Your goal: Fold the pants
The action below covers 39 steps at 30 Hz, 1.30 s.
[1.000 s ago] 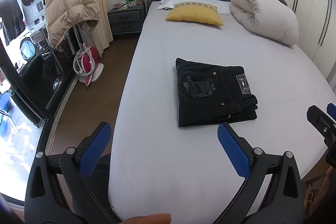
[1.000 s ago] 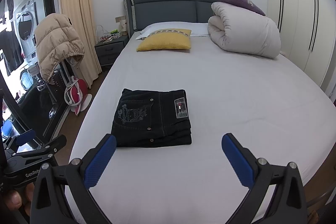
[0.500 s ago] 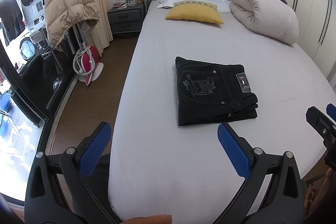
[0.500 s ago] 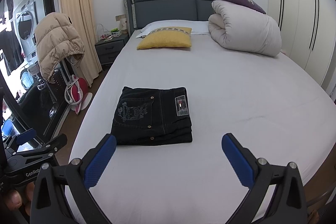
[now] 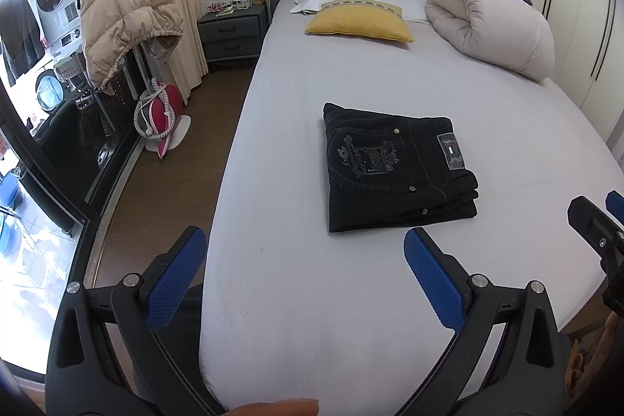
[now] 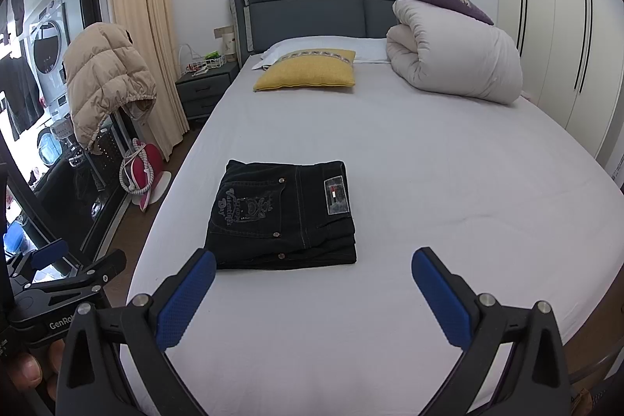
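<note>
On the white bed (image 5: 351, 299), the black pants (image 5: 397, 170) lie folded in a neat pile. Both claws hang above the near end — the left gripper (image 5: 304, 275) and right gripper (image 6: 314, 295) gape wide, holding and touching nothing.

Both wrist views look from the foot of the bed (image 5: 351, 318) toward the headboard (image 6: 308, 6), from above the mattress. The left view sits nearer the bed's left edge, the right view more central. Both share the folded pants (image 5: 394, 170) and the pillows.
</note>
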Motion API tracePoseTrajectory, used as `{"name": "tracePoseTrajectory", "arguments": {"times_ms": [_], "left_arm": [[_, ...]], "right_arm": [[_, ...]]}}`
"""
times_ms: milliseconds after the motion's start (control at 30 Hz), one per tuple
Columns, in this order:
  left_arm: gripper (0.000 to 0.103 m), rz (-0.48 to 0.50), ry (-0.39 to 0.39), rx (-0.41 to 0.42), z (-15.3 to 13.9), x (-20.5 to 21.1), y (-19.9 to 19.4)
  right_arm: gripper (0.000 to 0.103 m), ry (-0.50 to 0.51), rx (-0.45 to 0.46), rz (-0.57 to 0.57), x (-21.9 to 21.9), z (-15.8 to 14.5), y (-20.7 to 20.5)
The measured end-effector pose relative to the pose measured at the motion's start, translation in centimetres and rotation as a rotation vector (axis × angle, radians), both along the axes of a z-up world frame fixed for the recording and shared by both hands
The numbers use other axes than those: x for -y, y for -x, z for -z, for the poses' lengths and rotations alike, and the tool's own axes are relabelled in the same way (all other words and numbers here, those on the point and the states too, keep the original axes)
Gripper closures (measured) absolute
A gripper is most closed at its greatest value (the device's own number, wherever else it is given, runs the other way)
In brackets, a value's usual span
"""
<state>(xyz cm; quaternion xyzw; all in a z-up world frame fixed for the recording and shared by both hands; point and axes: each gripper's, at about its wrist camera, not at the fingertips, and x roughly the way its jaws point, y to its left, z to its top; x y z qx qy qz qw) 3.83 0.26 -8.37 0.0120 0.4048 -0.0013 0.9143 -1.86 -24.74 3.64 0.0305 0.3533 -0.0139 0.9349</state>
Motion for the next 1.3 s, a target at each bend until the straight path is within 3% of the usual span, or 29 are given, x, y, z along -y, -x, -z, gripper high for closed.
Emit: {"name": "tracePoseTrajectory", "arguments": {"times_ms": [1300], "left_arm": [[0.0,0.01,0.007,-0.032,0.8,-0.6,-1.3]], "right_arm": [[0.0,0.004,-0.018,-0.024,0.1,1.2,-0.3]]}}
